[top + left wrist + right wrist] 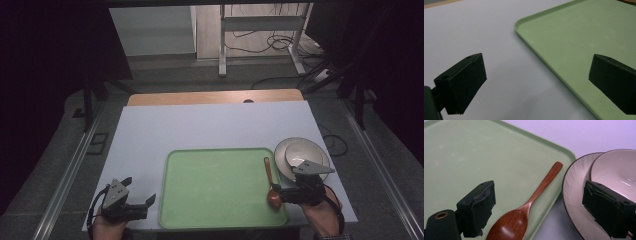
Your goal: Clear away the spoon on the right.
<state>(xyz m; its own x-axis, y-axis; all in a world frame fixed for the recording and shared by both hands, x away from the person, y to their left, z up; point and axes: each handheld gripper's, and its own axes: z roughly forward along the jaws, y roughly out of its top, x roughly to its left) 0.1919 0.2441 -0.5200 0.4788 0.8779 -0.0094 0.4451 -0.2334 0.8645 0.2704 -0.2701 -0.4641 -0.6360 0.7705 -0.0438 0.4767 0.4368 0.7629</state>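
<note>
Brown wooden spoon (524,207) flat on green tray's (474,152) right edge

My left gripper (139,198) sat low at the near left, jaws spread wide and pointing right. My right gripper (278,193) sat at the near right, jaws likewise parted and pointing left, gripping nothing.

We've got the tray (215,190) at the table's (200,125) near edge, a spoon (270,182) along its right side, and a bowl (303,152) on a plate (281,156) just right of it.
</note>
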